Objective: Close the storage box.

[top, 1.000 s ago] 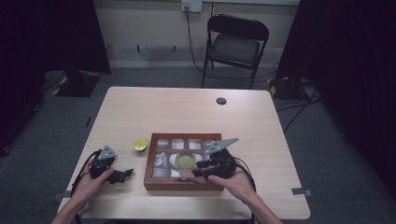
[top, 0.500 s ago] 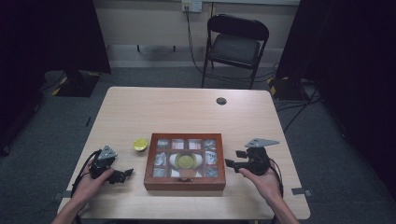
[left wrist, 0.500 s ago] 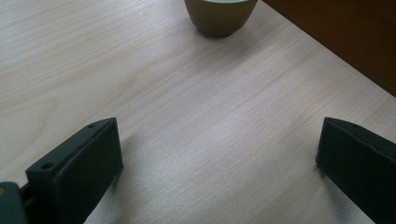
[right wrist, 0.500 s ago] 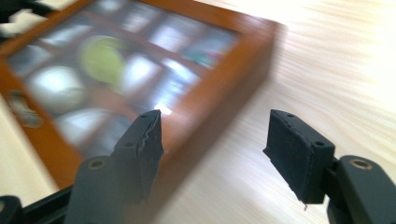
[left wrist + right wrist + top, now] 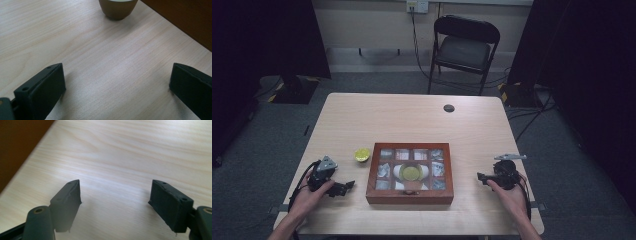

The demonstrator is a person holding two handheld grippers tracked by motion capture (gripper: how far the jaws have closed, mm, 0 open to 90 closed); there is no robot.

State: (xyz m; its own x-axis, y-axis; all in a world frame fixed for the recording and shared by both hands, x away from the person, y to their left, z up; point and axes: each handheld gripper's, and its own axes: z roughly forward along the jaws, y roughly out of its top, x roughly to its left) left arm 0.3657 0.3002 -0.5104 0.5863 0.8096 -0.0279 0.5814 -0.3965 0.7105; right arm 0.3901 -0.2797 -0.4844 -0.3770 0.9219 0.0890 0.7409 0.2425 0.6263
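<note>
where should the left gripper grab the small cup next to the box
Best by the rim of the cup, coming down from above with one jaw inside and one outside. It stands upright and open-topped, its wall tapers toward the base, and the box sits close on one side. The left gripper is open.

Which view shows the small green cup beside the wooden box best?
The high view: the green cup sits whole beside the wooden box. The left gripper view catches just its base at the top edge.
</note>
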